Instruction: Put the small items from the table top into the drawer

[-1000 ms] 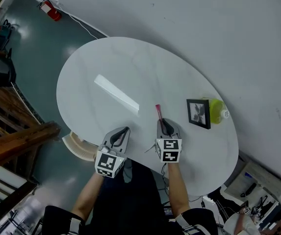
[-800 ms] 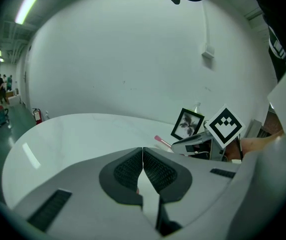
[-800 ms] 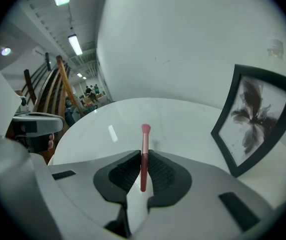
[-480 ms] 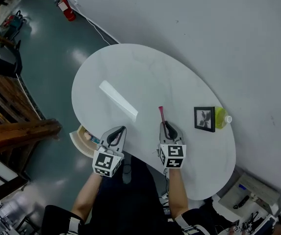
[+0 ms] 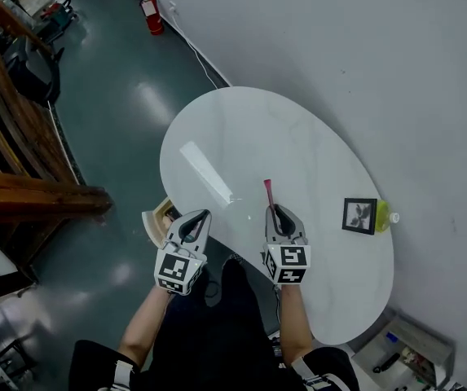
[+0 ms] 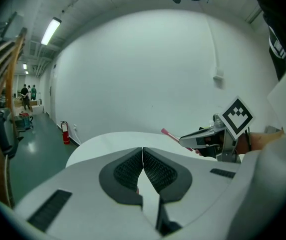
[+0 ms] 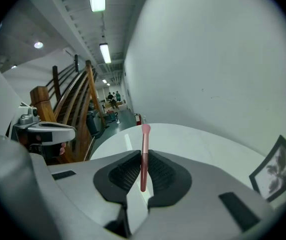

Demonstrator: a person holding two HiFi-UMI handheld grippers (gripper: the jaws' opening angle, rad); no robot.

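Pink stick (image 5: 268, 192) (image 7: 144, 149) (image 6: 168, 133): slim rod with a paler pink tip. We find the pink stick clamped in the right gripper (image 5: 274, 212) (image 7: 142, 159), tip pointing away from the person, out over the table (image 5: 249, 129) (image 7: 197, 139).
right gripper: jaws almost together, pads pressing the stick from both sides. About half the rod juts past the jaw tips, and the rest lies back between the pads.
left gripper (image 5: 199, 218) (image 6: 143, 156): jaws closed against each other with nothing between them. We see it held beside the right gripper, apart from it, at the table's near rim.
table: white, oval, glossy. A bright reflection (image 5: 206, 172) runs across it as a strip.
drawer (image 5: 158, 217): light wood, pulled out under the table's left rim, just beside the left gripper in the head view. Its contents are too small for us to make out.
stick vs. drawer: the stick is in the gripper, not in the drawer.
picture frame (image 5: 359, 216) (image 7: 277, 169): black, with a grey plant print, on the right side of the table, well apart from both grippers.
bottle (image 5: 382, 216): yellow-green with a white cap, just behind the frame. We cannot tell whether they touch.
fire extinguisher (image 5: 150, 12) (image 6: 65, 132): red, on the floor by the wall, well beyond the table.
staircase (image 5: 13, 161) (image 7: 78, 104): brown wood, at the left of the room.
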